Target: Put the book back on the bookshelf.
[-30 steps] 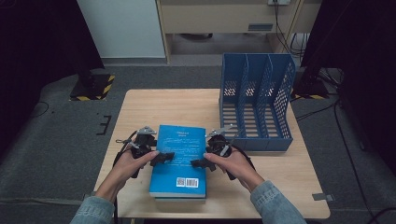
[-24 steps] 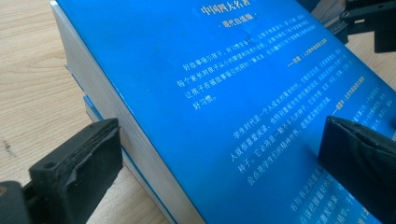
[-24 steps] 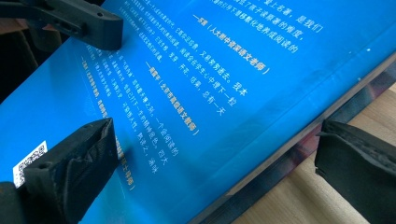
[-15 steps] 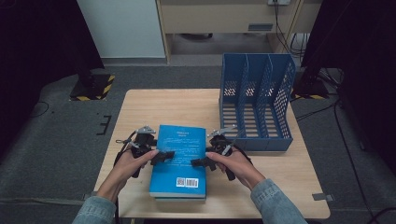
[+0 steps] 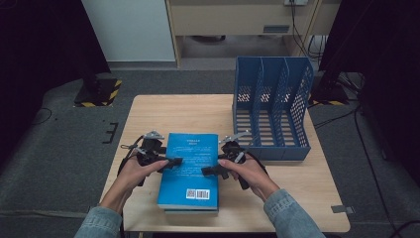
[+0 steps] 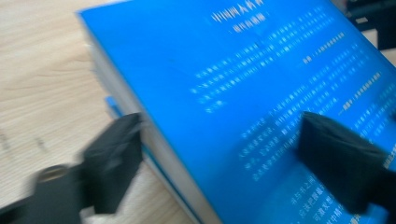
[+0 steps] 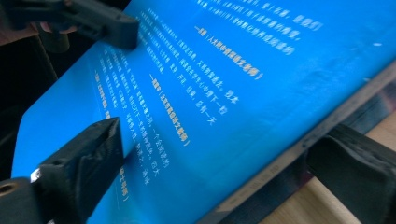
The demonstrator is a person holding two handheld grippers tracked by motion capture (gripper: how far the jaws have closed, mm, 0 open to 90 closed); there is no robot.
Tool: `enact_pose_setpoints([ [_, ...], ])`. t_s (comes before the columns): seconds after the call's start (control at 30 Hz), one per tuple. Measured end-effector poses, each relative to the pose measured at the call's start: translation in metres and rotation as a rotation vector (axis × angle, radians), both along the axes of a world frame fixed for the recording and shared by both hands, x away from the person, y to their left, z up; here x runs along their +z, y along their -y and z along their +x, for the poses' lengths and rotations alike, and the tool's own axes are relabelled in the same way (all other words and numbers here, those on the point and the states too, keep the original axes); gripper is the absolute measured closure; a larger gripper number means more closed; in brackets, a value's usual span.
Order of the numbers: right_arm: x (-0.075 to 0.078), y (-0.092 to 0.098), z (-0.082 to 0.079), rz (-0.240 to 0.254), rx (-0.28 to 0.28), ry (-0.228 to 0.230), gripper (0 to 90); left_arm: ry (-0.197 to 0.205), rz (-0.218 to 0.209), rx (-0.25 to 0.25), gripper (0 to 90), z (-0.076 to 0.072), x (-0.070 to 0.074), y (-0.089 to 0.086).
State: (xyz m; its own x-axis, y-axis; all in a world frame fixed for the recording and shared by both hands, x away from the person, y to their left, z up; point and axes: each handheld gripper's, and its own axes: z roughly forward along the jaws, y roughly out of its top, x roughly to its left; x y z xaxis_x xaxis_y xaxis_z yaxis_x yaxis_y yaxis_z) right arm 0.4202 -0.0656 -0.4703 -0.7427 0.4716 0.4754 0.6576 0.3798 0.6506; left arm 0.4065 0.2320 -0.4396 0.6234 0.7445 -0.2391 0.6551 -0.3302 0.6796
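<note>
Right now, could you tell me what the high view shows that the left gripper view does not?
High view: the blue file rack at the table's far right, and the right gripper straddling the blue book's right edge. Left gripper view: the book's pale page edge up close, between the left gripper's jaws. Both: the book's blue cover and the wooden table. Both grippers' jaws have just been closing; whether their pads press yet is unclear.

Blue book [image 5: 190,166] — flat on table [image 5: 198,111]
</note>
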Motion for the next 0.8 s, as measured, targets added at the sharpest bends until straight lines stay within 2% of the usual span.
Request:
enact_pose_setpoints([
  [0.03, 0.003, 0.001, 0.000, 0.002, -0.006, 0.008, 9.1, 0.002, -0.018, 0.014, 27.1, 0.000, 0.000, -0.003],
  [0.1, 0.008, 0.001, 0.000, 0.002, -0.013, 0.032, 11.9, -0.001, -0.045, 0.025, 33.8, 0.000, 0.000, -0.009],
  [0.23, 0.017, -0.003, -0.001, -0.028, -0.003, 0.066, 12.7, -0.006, -0.056, 0.031, 45.7, 0.001, 0.005, -0.014],
  [0.3, 0.020, -0.004, 0.001, -0.032, -0.001, 0.063, 13.9, -0.012, -0.065, 0.039, 51.0, 0.001, 0.007, -0.017],
  [0.43, 0.026, -0.006, 0.004, -0.016, -0.007, 0.078, 17.9, -0.014, -0.059, 0.046, 55.8, 0.000, 0.011, -0.019],
  [0.47, 0.031, -0.009, 0.006, -0.034, 0.004, 0.089, 18.3, -0.015, -0.062, 0.050, 58.4, 0.000, 0.013, -0.019],
  [0.57, 0.036, -0.011, 0.007, -0.045, 0.009, 0.096, 20.1, -0.022, -0.063, 0.054, 60.6, 0.000, 0.016, -0.022],
  [0.8, 0.053, -0.011, 0.011, -0.048, -0.004, 0.132, 27.3, -0.019, -0.052, 0.059, 67.0, 0.000, 0.029, -0.024],
])
